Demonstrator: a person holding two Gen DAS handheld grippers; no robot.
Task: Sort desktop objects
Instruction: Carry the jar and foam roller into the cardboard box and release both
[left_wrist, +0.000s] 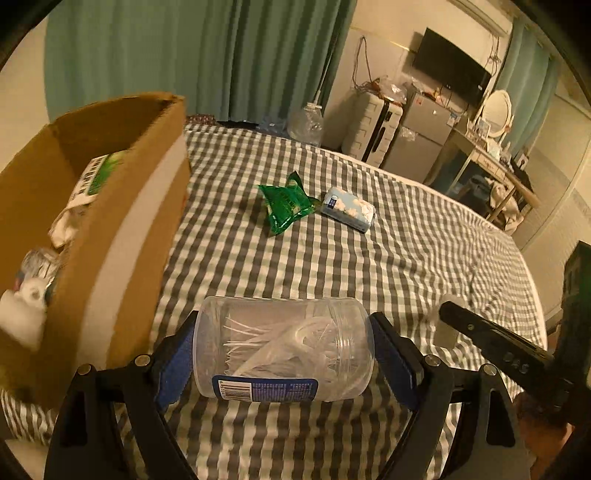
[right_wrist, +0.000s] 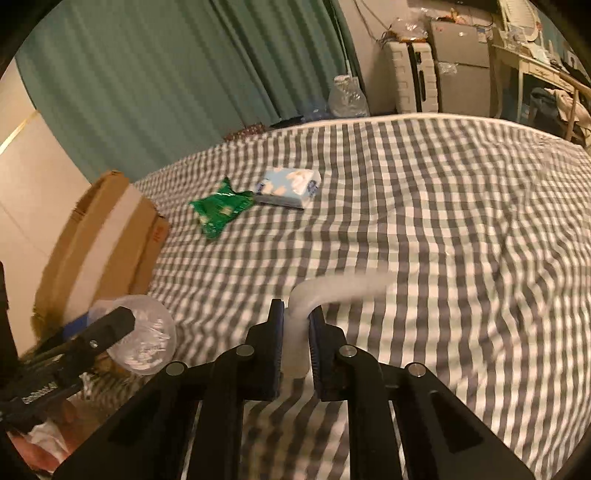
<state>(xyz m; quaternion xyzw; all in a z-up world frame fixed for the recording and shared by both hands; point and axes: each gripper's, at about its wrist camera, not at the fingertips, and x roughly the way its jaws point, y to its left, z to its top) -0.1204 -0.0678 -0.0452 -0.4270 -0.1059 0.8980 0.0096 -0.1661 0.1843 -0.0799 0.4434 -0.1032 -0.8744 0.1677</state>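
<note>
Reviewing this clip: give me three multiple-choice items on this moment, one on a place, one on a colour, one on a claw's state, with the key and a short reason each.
1. Where does the cardboard box stand relative to the clear jar?
A. left of it
B. right of it
C. under it

2. What colour is the snack packet on the checked bedsheet?
A. red
B. green
C. yellow

3. What is the left claw doing?
A. hanging open and empty
B. shut on the clear jar
C. shut on the tissue pack

Key: 1 A, the box fills the left side of the left wrist view. 2 B, the packet is plainly green. 3 B, both pads press the jar's ends.
</note>
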